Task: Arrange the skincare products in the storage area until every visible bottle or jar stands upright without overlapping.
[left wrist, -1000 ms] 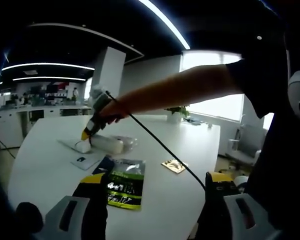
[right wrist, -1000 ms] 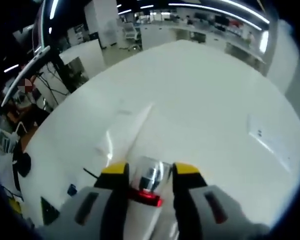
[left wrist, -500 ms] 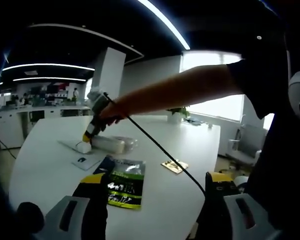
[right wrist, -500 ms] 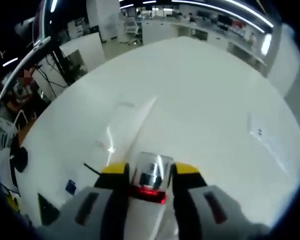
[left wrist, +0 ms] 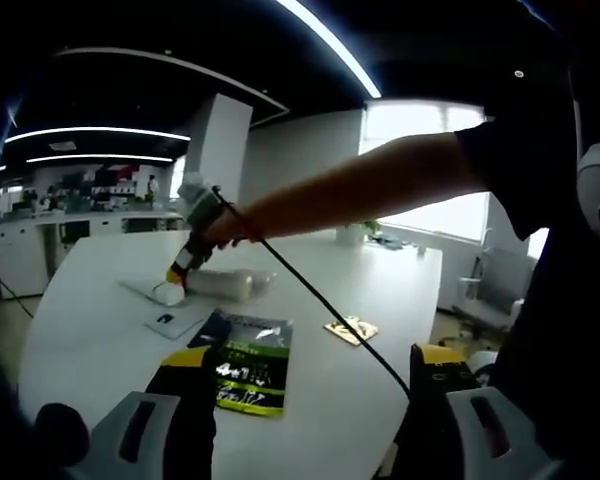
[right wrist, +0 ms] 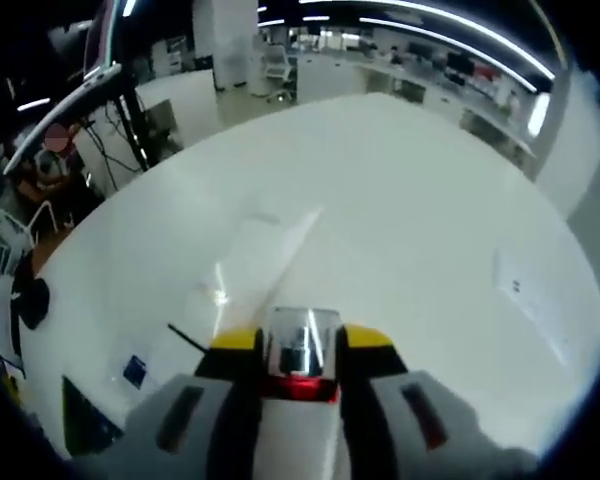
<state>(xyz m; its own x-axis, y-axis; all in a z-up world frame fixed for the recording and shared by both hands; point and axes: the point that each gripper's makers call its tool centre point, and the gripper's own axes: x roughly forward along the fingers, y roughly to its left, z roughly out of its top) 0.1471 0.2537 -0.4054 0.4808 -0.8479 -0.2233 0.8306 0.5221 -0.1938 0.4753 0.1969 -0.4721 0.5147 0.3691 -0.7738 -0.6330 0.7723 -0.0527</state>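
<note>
Right gripper view, lower centre: our right gripper (right wrist: 298, 350) is clenched on a bottle (right wrist: 300, 355) by its clear cap, over the white table (right wrist: 400, 200). In the left gripper view, mid-left, the same bottle (left wrist: 217, 285) lies on its side. We judge it light, rigid and slippery; the body offers surer purchase than the cap. The person's arm (left wrist: 380, 175) reaches leftward. Our left gripper (left wrist: 305, 395) hangs released, lower frame.

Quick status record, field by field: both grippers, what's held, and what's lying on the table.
right gripper: shut on clear-capped bottle
left gripper: open, holding nothing, near table edge
bottle state: one end at the white table, tilted, not upright
dark green pouch: flat on table
small gold sachet: flat, right of pouch
white card: flat, beside bottle
</note>
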